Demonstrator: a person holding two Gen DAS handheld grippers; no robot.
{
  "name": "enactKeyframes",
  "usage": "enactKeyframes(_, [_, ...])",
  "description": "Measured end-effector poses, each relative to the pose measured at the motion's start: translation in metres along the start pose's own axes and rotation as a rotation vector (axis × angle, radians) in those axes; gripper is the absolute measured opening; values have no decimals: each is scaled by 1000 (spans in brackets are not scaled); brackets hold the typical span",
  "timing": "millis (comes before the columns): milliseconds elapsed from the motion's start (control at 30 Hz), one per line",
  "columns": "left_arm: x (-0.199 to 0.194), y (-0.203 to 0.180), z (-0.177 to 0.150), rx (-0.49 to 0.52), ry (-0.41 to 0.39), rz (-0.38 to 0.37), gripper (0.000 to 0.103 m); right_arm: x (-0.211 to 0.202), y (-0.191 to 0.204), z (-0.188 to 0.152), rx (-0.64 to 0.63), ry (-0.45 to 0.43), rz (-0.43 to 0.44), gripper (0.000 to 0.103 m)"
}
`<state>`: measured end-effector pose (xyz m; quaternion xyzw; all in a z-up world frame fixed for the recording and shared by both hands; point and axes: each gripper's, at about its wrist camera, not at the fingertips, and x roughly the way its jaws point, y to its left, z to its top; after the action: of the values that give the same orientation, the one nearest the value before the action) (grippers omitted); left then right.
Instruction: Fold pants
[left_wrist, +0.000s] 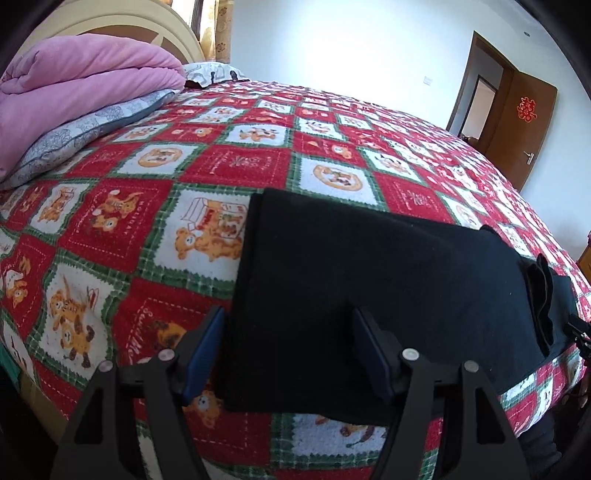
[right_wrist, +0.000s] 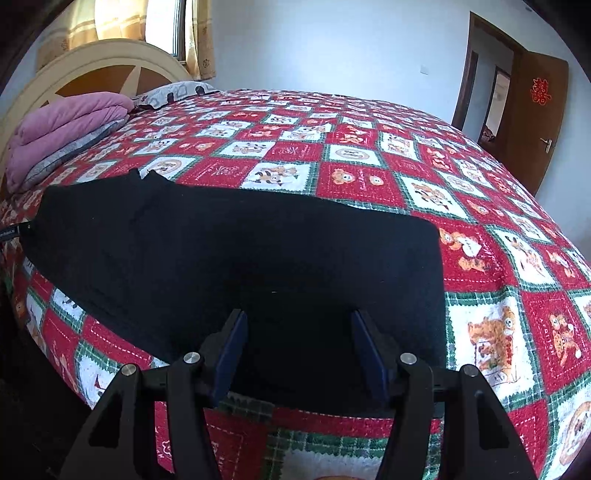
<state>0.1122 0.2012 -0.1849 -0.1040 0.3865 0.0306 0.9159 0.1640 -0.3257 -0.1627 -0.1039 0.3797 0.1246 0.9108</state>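
Black pants (left_wrist: 369, 280) flat on checked bedspread (left_wrist: 155, 229), pink quilt (left_wrist: 74, 92) near headboard, both grippers' jaws wide, holding nothing

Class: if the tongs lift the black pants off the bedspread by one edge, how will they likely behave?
The black pants lie limp and flat on the bedspread, so they would probably droop. Their folded layers may slide apart. They look soft, hardly fragile.

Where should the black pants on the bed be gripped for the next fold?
Judging by their flat pose, take the black pants at the two short ends, along the near edge by the bedside, one hand-held gripper per end, coming from the near side; the fabric lies long across the bedspread.
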Motion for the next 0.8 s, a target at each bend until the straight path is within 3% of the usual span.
enactKeyframes(133, [0,-1,1,2,8,2,67,-2,2,-4,-17,10,-16,61])
enactKeyframes(300, [-5,-2,3,-5,25,10,52,-5,3,-4,-5,1,-25,61])
enactKeyframes(467, [-11,-6,2,-27,55,25,48,-7,1,-3,23,-5,-12,61])
enactKeyframes(633, [-14,-1,-6,-105,70,-13,47,-6,3,-3,15,-5,-23,61])
enactKeyframes(800, [-21,6,-1,-117,24,-71,33,-7,3,-3,21,-8,-16,61])
